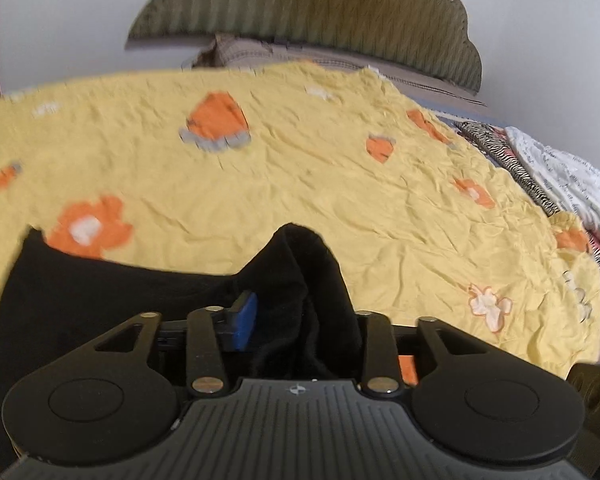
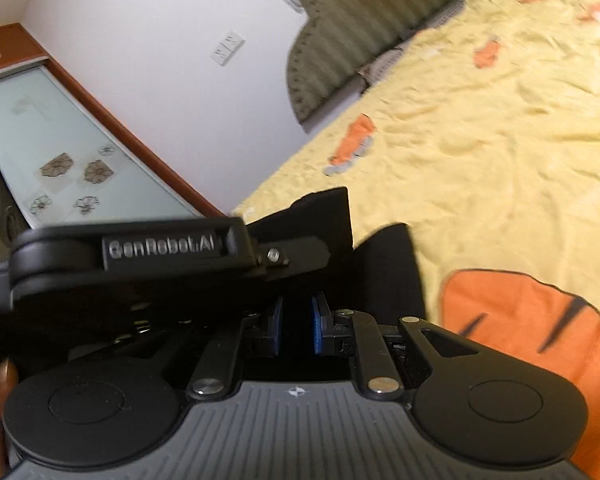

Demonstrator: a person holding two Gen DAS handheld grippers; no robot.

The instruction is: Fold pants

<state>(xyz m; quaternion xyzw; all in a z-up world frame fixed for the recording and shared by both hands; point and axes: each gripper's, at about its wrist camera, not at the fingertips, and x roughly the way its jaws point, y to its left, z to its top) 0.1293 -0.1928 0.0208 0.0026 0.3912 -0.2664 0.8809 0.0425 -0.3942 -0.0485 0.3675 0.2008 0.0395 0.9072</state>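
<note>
**Op:** Black pants (image 1: 112, 292) lie on the yellow bedspread (image 1: 340, 184), spread toward 9 o'clock of my left gripper (image 1: 296, 316). Its jaws stand partly apart; a ridge of cloth stands between them, one blue pad (image 1: 246, 320) looking bare, so probably a release to lay the fold.

**Obs:** And the right gripper (image 2: 296, 328)?

**Op:** Nearly closed, pads (image 2: 318, 328) narrowly apart on dark cloth, pinching the hem, I judge. The long axis can't be told; the far edge runs 9-to-3.
</note>
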